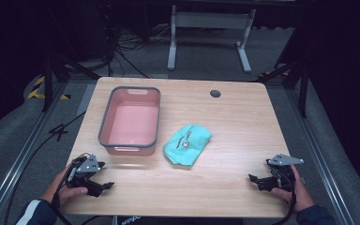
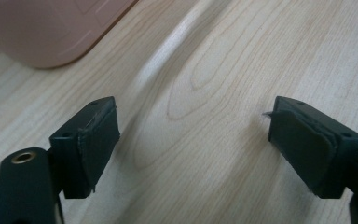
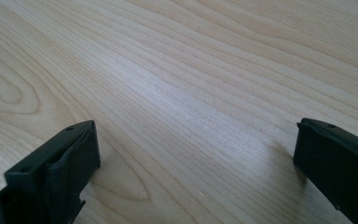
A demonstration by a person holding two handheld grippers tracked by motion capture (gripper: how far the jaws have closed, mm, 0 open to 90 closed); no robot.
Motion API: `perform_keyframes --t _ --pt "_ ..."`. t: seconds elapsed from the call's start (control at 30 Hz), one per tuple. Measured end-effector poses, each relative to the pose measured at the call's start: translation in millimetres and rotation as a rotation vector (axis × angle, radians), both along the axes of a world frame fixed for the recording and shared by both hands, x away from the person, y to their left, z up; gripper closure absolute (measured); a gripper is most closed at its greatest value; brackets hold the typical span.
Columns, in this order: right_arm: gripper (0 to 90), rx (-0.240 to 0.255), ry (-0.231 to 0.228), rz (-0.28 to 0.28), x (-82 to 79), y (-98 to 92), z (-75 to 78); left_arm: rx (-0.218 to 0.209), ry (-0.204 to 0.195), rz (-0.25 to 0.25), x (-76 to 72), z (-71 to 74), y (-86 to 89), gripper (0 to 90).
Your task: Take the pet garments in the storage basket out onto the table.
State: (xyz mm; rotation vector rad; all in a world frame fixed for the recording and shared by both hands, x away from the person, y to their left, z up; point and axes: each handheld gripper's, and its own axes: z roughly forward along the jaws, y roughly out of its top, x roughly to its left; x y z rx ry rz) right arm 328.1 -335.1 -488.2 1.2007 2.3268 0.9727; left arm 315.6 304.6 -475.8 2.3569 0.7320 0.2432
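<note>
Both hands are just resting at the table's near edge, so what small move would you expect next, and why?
Probably the left gripper reaches forward and right toward the teal cloth. Its jaws stand open with nothing between them, the cloth lies crumpled on the table beside the empty pink tub, and that gripper sits nearer the tub than the right gripper, also open.

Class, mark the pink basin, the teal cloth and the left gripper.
pink basin [image 1: 104,125], high view, on its grey left rim.
teal cloth [image 1: 187,144], high view, on its middle.
left gripper [image 2: 193,133], left gripper view, midway between its open fingertips.

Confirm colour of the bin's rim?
Grey rim on a pink bin; clearest in the high view.
</note>
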Motion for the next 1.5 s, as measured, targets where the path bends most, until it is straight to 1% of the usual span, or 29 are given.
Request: perform_keyframes --t 0.07,0.1,0.23,0.33,1.03,1.3,1.33,1.37,1.5 --pt "0.7 0.0 0.0 0.001 0.0 0.0 0.0 -0.04 -0.03 0.008 -2.7 -4.4 3.4 15.7" --pt "0.7 0.0 0.0 0.001 0.0 -0.1 0.0 -0.065 -0.037 0.015 -4.2 -6.9 4.9 15.2" --pt "0.7 0.0 0.0 0.002 -0.1 -0.2 0.0 -0.058 -0.041 0.045 -6.5 -6.7 6.0 14.6" --pt "0.7 0.0 0.0 0.003 -0.1 -0.2 -0.1 -0.058 -0.043 0.051 -7.0 -6.8 5.8 14.4" --pt "0.7 0.001 0.0 -0.003 -0.4 0.2 -0.1 -0.055 -0.042 0.06 -7.5 -6.6 5.5 13.9" --pt "0.7 0.001 0.001 -0.001 -0.3 0.0 0.0 -0.051 -0.034 0.066 -6.5 -6.7 3.9 11.6" --pt "0.7 0.001 0.001 -0.002 -0.4 0.0 0.0 -0.057 -0.037 0.066 -6.3 -7.1 3.6 11.4" --pt "0.7 0.001 0.001 -0.001 -0.4 0.0 0.0 -0.049 -0.038 0.065 -6.0 -6.7 3.6 11.2" --pt "0.7 0.0 0.001 -0.001 -0.4 0.0 0.0 -0.054 -0.033 0.072 -6.0 -7.1 2.7 10.3"
